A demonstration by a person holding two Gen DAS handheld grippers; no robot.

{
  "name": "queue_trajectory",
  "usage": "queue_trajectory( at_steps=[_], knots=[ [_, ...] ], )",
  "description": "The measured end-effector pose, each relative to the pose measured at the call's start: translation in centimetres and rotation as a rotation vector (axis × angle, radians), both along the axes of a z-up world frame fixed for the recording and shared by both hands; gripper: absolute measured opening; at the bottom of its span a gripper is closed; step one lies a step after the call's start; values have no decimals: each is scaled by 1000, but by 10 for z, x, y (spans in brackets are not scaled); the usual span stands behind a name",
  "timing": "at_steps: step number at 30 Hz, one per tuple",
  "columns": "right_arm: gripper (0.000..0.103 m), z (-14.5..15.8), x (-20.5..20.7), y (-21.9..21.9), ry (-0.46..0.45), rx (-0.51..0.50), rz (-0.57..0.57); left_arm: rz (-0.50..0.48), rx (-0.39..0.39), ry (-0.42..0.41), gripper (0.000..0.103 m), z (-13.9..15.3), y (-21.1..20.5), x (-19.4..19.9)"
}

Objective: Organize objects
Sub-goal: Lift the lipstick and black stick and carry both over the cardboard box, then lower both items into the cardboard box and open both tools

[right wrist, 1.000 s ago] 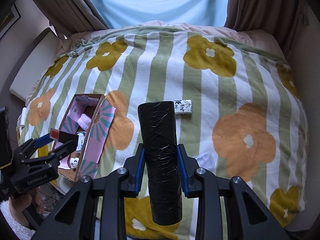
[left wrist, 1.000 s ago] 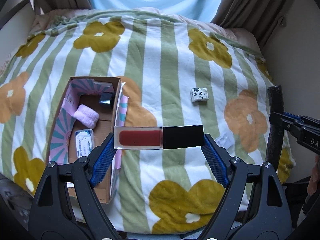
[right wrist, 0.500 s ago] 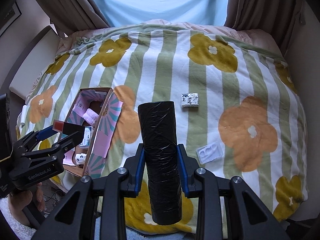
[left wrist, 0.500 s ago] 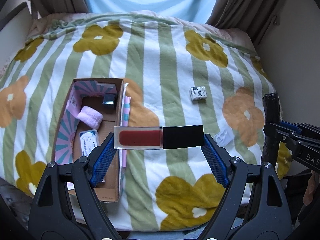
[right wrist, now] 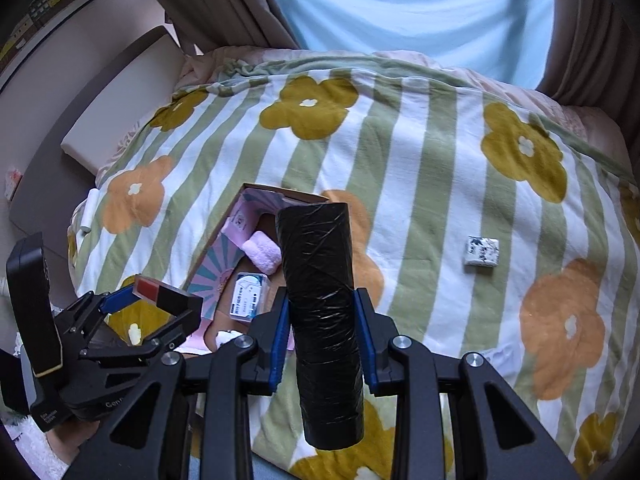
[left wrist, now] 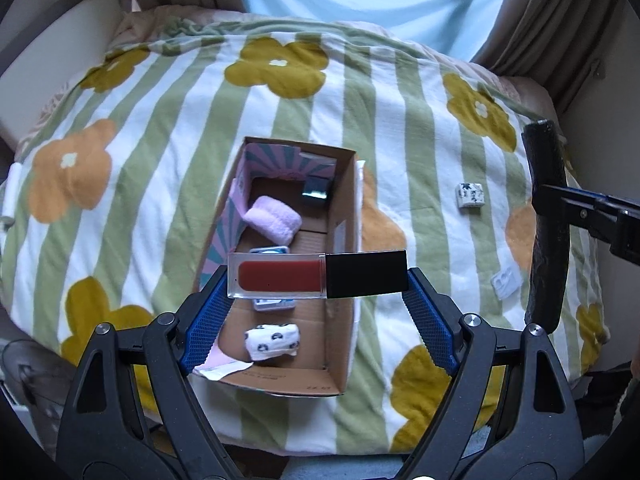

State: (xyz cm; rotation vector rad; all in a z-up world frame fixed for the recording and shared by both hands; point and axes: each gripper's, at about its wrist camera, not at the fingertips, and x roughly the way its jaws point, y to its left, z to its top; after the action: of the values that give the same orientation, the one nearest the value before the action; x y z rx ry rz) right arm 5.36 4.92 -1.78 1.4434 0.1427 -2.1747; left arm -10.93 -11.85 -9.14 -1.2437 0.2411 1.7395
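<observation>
Lip gloss (left wrist: 317, 275), a clear tube of red with a black cap, lies crosswise in our left gripper (left wrist: 317, 300), pinched end to end between the blue pads (left wrist: 210, 316); in the left wrist view it hangs over the near half of the cardboard box (left wrist: 347, 240). Our right gripper (right wrist: 322, 336) is clamped on a black roll (right wrist: 320, 300) that stands upright between its pads, well above the blanket.

Below the tube, at the box's near end, we see a small white roll with dark prints (left wrist: 273, 341), and just behind it a blue-and-white packet (left wrist: 274, 303) mostly hidden by the gloss. Further in lies a folded pink cloth (left wrist: 274, 222), and at the far right corner a small dark cube (left wrist: 316, 193). The box's inner walls are pink with teal stripes.

The box sits on a striped blanket (left wrist: 384, 128) printed with yellow and orange flowers. To its right, well apart from it, a clear blister piece (left wrist: 506, 282) lies near us, and a small white square packet with dark marks (left wrist: 470, 196) lies further off. Beyond the bed we see brown curtains (right wrist: 224, 4) flanking a pale blue one.
</observation>
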Motion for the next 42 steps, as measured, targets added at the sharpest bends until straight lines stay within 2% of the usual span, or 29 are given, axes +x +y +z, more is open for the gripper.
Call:
queue_trajectory(
  at_steps=[10, 16, 22, 28, 38, 39, 40, 41, 42],
  knots=[
    [28, -53, -38, -82, -143, -28, 76, 10, -98, -23, 83, -64, -23, -28],
    [28, -100, -63, -120, -241, -32, 82, -38, -139, -41, 83, -107, -10, -27],
    [28, -146, -80, -149, -299, 2, 100, -131, -173, -23, 83, -144, 11, -17],
    [28, -179, -85, -165, -339, 37, 125, -212, -210, -9, 83, -166, 19, -4],
    [29, -193, -90, -164, -355, 78, 125, -270, -229, -9, 84, -177, 22, 6],
    [30, -193, -91, -165, -351, 89, 129, -271, -236, 9, 86, -176, 23, 7],
    [39, -192, -91, -166, -346, 100, 133, -271, -246, 32, 98, -175, 24, 8],
    [58, -190, -91, -167, -335, 108, 137, -270, -250, 54, 103, -173, 24, 9],
    [71, -188, -91, -166, -323, 113, 138, -265, -239, 63, 103, -170, 24, 9]
  ],
)
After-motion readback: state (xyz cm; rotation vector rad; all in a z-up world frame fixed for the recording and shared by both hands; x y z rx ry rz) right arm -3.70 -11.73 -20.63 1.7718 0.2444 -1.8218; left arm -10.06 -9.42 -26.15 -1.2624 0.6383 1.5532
